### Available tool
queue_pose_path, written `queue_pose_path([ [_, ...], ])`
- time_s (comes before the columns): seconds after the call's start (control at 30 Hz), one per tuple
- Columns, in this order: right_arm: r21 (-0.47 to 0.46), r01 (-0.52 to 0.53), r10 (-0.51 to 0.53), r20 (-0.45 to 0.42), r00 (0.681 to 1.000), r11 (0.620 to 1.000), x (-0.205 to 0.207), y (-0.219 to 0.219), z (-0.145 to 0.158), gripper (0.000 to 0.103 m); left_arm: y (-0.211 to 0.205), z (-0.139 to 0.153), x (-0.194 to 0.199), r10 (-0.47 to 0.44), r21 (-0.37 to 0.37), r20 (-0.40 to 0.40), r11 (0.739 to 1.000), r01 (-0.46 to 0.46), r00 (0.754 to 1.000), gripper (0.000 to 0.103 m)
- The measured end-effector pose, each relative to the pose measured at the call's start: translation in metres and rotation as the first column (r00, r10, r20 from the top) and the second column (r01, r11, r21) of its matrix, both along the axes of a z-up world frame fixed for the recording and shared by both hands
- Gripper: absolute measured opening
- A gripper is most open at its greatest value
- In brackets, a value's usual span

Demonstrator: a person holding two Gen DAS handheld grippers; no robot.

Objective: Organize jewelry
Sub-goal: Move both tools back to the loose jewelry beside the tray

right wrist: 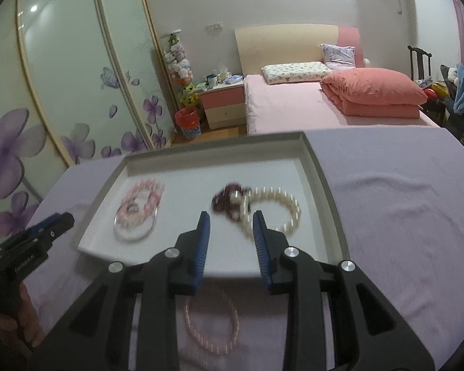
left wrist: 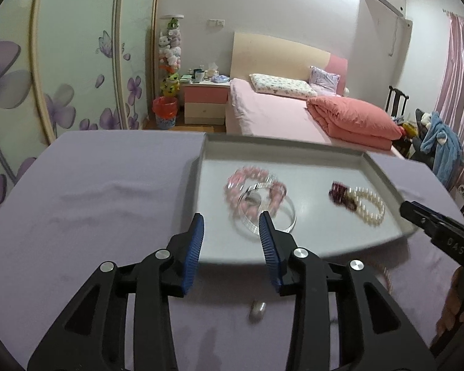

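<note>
I count one tray (right wrist: 317, 167) in front of me, and four bracelets in it — one pink beaded (right wrist: 145, 194), one clear bangle (right wrist: 136, 228), one dark red (right wrist: 229, 199), one pearl (right wrist: 275, 210). Outside it on the counter (right wrist: 402, 216) — one thin pink bead loop (right wrist: 212, 324) and one small pale piece (left wrist: 257, 309). Two hand-held grippers, mine: left (left wrist: 231, 219), right (right wrist: 230, 219).

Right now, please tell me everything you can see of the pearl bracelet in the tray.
The pearl bracelet is made of round cream-white beads that look glossy, apparently in more than one strand, looped into a rough ring. It lies flat on the floor of the grey tray, on its right side. A dark red beaded piece touches its left end. Nothing grips it. Motion blur hides finer detail.
</note>
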State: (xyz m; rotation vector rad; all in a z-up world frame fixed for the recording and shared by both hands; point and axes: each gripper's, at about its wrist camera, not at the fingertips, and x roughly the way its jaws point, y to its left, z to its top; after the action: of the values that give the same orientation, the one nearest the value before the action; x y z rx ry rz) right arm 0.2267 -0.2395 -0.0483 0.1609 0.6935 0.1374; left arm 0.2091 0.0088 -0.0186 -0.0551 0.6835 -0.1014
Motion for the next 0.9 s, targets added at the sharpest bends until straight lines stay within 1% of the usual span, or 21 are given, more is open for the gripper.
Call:
queue_pose_path([
  [0.17, -0.013, -0.068, 0.067, -0.07, 0.995, 0.998, -0.041, 0.004, -0.016, 0.029, 0.011, -0.009, -0.028, 0.005, 0.017, -0.027, 1.0, -0.005, 1.0, 0.046],
  [0.23, -0.022, -0.105, 0.103, -0.096, 0.99, 0.994, -0.054, 0.008, -0.022, 0.033, 0.018, -0.014, -0.037, 0.01, 0.018, -0.038, 1.0, -0.009, 0.999, 0.047],
  [0.27, -0.028, -0.125, 0.121, -0.109, 0.987, 0.992, -0.061, 0.011, -0.025, 0.04, 0.019, -0.015, -0.041, 0.012, 0.018, -0.041, 1.0, -0.012, 0.999, 0.047],
  [0.33, -0.036, -0.159, 0.153, -0.129, 0.98, 0.987, -0.074, 0.015, -0.03, 0.047, 0.022, -0.018, -0.048, 0.016, 0.017, -0.05, 1.0, -0.016, 0.999, 0.049],
  [0.43, -0.041, -0.198, 0.189, -0.162, 0.968, 0.979, -0.09, 0.022, -0.038, 0.055, 0.026, -0.021, -0.052, 0.019, 0.017, -0.061, 1.0, -0.018, 0.998, 0.051],
  [0.57, -0.068, -0.243, 0.227, -0.192, 0.955, 0.968, -0.1, 0.032, -0.045, 0.07, 0.027, -0.025, -0.053, 0.022, 0.015, -0.071, 1.0, -0.021, 0.997, 0.051],
  [0.7, -0.153, -0.256, 0.221, -0.216, 0.951, 0.954, -0.1, 0.046, -0.053, 0.072, 0.026, -0.028, -0.056, 0.015, 0.017, -0.073, 1.0, -0.014, 0.997, 0.052],
  [0.9, -0.194, -0.26, 0.217, -0.216, 0.952, 0.946, -0.089, 0.055, -0.054, 0.072, 0.023, -0.029, -0.056, 0.002, 0.025, -0.081, 1.0, 0.0, 0.997, 0.052],
])
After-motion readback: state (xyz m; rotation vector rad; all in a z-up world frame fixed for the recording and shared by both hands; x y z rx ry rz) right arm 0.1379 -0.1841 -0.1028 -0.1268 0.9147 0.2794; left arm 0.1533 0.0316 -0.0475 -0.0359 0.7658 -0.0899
